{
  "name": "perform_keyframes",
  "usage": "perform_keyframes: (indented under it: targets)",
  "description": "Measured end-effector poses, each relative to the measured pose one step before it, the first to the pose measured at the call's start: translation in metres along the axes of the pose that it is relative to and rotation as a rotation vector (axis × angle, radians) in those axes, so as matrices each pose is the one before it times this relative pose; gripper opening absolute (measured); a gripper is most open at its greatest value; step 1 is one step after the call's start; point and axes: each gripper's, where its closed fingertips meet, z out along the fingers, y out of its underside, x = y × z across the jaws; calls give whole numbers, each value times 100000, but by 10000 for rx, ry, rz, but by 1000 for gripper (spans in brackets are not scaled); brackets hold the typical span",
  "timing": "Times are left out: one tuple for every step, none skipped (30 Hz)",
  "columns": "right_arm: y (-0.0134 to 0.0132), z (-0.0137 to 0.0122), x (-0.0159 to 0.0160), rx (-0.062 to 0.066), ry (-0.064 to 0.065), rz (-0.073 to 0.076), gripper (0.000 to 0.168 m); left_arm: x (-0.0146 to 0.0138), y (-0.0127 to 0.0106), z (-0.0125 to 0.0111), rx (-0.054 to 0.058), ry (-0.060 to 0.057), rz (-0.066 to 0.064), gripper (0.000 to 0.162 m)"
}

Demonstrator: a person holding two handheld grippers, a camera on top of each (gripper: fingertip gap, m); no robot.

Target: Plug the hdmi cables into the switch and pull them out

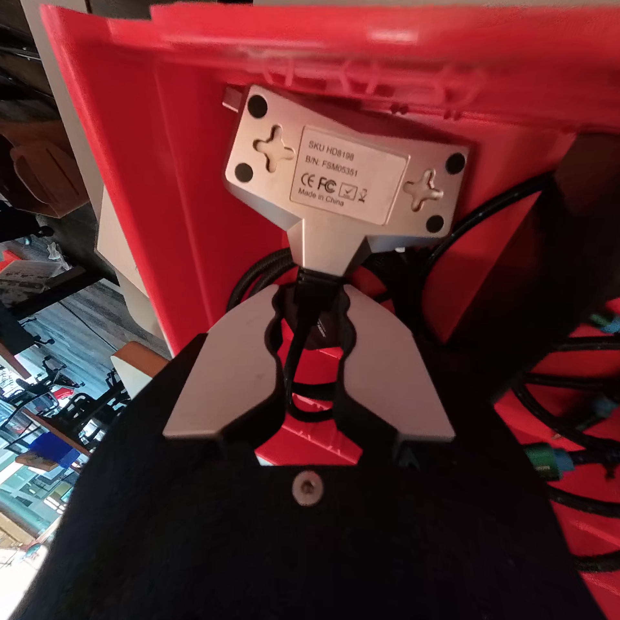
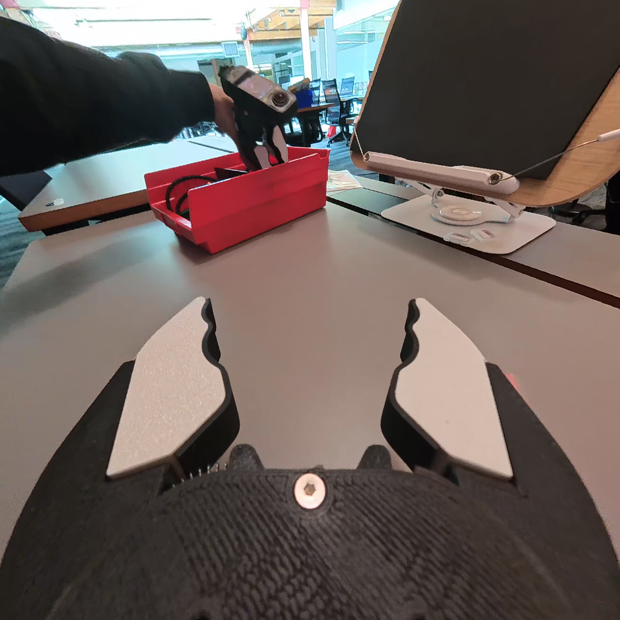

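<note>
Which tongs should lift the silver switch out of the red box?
Left. The left tongs are already inside the red box, closed around the switch's black cable. The right tongs hang open above the table, away from the box.

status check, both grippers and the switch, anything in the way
Left gripper shut on the switch's black lead, switch label-side up in the red bin. Right gripper open, empty, over bare table. Loose cables crowd the bin.
</note>
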Motion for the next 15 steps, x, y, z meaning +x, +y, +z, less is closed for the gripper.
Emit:
perform_keyframes:
  targets:
    - [14,-36,-27,-21,-11,-35,108,136,-170,206,2,65,-6,30]
    - [93,-21,45,-71,34,-69,108,121,-74,310,-68,28,-52,30]
    - [123,-25,48,-80,32,-74,108,121,115,391,-176,-15,3,31]
    - [75,-7,-12,-41,6,-35,109,-21,171,392,-179,-158,81,30]
    - [-7,-2,-36,16,-11,8,109,-106,95,213,-96,-190,174,27]
    - [8,5,-18,26,-3,31,108,-98,31,10,-22,-83,107,26]
    - [80,7,23,-10,9,19,108,-184,62,-118,-22,-107,-115,26]
    - [141,12,33,-51,19,-15,108,-318,175,-236,-39,-208,-156,24]
    - [194,17,89,-88,48,-51,108,-234,191,-366,9,-144,-108,23]
    - [214,15,121,-105,65,-70,108,-222,127,-521,108,-120,-134,23]
    - [158,13,45,-82,32,-51,108,-382,99,-697,155,-186,-208,22]
    - [50,6,-38,-15,-16,-21,108,-561,20,-884,223,-256,-276,22]
    - [-19,12,-75,25,-29,12,108,-691,-26,-1003,280,-321,-265,22]
    - [-42,14,-71,18,-31,12,107,-672,-8,-1091,254,-266,-239,22]
    - [-53,17,-65,20,-14,-11,107,-629,-64,-1164,256,-236,-212,22]
